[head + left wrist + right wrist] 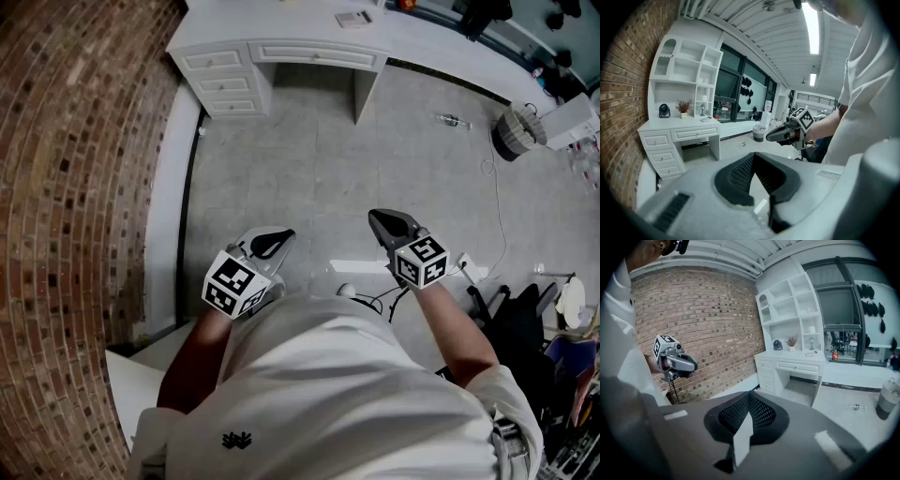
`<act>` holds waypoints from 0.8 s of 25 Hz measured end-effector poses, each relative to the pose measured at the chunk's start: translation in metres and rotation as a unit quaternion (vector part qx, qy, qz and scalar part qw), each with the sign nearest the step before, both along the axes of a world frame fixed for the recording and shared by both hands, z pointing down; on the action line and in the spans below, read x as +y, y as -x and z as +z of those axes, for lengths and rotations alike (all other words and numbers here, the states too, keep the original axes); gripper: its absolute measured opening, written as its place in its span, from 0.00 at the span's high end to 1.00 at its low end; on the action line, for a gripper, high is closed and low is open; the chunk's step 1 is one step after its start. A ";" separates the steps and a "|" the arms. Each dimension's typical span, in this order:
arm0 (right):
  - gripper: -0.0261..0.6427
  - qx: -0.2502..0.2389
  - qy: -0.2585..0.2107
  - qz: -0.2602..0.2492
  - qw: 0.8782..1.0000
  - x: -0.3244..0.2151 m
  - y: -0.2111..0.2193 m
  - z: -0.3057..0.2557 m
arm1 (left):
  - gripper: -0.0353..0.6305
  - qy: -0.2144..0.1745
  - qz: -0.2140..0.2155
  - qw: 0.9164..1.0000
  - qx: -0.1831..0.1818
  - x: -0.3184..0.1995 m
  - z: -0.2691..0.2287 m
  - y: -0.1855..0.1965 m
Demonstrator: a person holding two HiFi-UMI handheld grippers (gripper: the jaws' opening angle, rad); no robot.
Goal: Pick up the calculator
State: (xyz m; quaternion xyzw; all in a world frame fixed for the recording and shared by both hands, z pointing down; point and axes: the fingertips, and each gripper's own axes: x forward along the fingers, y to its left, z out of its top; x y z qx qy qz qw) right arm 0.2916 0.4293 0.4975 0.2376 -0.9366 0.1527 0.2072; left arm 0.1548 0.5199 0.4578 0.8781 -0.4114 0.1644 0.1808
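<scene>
The calculator (354, 18) is a small pale slab lying on top of the white desk (309, 42) at the far end of the room. It also shows on the desk in the left gripper view (705, 119) and the right gripper view (809, 354). Both grippers hang in the air over the grey floor, close to the person's body and far from the desk. The left gripper (272, 242) (753, 157) has its jaws together with nothing between them. The right gripper (389, 223) (750, 397) is likewise shut and empty.
A brick wall (75, 187) runs along the left. A round bin (514, 131) stands on the floor at the right, with a small object (452, 119) lying near it. Cables and a dark chair base (506, 309) sit beside the person's right.
</scene>
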 end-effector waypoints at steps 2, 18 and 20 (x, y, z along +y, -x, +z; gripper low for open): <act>0.94 0.002 0.001 -0.005 1.000 0.001 0.025 0.000 | 0.94 -0.004 -0.004 1.000 0.004 0.004 -0.003 0.023; 0.54 -0.078 0.038 0.023 0.996 -0.075 0.149 -0.002 | 0.94 0.021 -0.027 0.999 0.032 -0.046 0.027 0.141; 0.49 -0.088 0.036 0.038 0.995 -0.113 0.150 0.001 | 0.94 0.028 -0.024 0.999 0.028 -0.074 0.029 0.142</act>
